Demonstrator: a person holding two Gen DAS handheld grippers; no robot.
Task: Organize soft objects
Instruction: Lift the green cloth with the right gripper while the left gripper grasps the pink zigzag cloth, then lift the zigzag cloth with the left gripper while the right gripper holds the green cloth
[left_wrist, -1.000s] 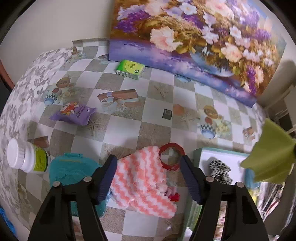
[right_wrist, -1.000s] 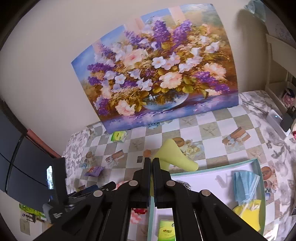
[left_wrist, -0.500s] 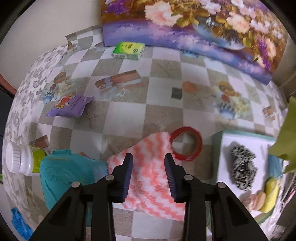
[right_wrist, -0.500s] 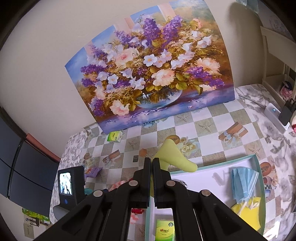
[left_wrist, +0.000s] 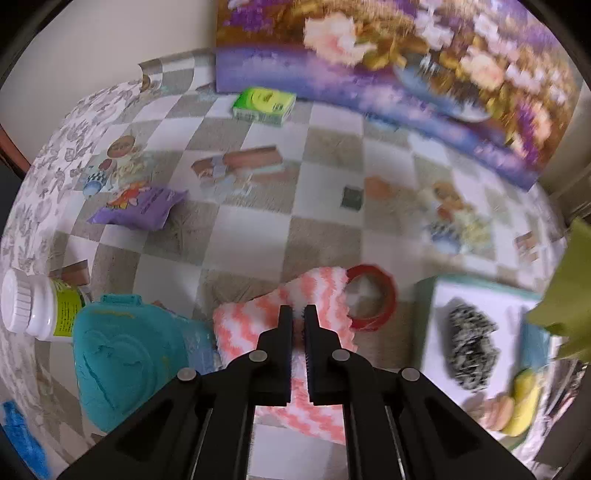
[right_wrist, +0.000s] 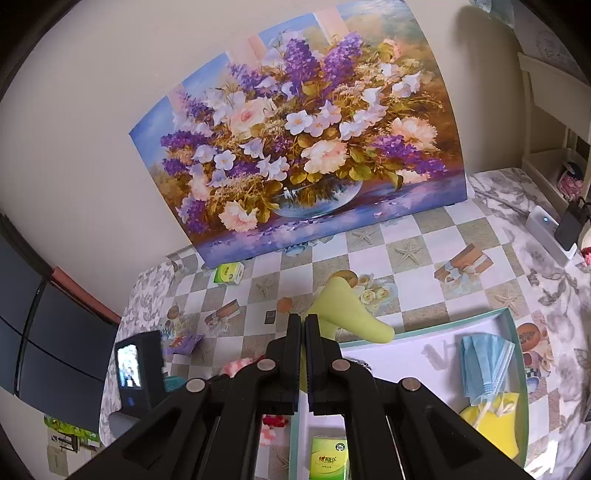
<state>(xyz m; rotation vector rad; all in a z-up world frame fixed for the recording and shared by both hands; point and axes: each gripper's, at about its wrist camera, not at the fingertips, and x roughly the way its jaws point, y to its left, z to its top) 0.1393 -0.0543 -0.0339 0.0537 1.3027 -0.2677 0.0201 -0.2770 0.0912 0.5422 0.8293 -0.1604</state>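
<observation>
Left tongs (left_wrist: 299, 314): pressed together, pinching a fold of the fluffy coral-and-white zigzag cloth (left_wrist: 255, 325).
Cloth location: on the checkered surface (left_wrist: 240, 229), between the teal moulded plastic case (left_wrist: 122, 358) and the red ring of tape (left_wrist: 373, 301), left of the shallow teal-rimmed white tray (left_wrist: 424, 314).
Right tongs (right_wrist: 303, 325): pressed together on a lime-green soft cloth (right_wrist: 347, 314), held over the tray's far rim.
Handling advice: lift straight up so the cloth clears the tape ring; a thin pinch could slip.
Left view only: grey speckled scrunchie (left_wrist: 471, 345) in the tray, white pill bottle (left_wrist: 35, 304).
Right view only: blue face mask (right_wrist: 484, 363), green tissue pack (right_wrist: 328, 458).
</observation>
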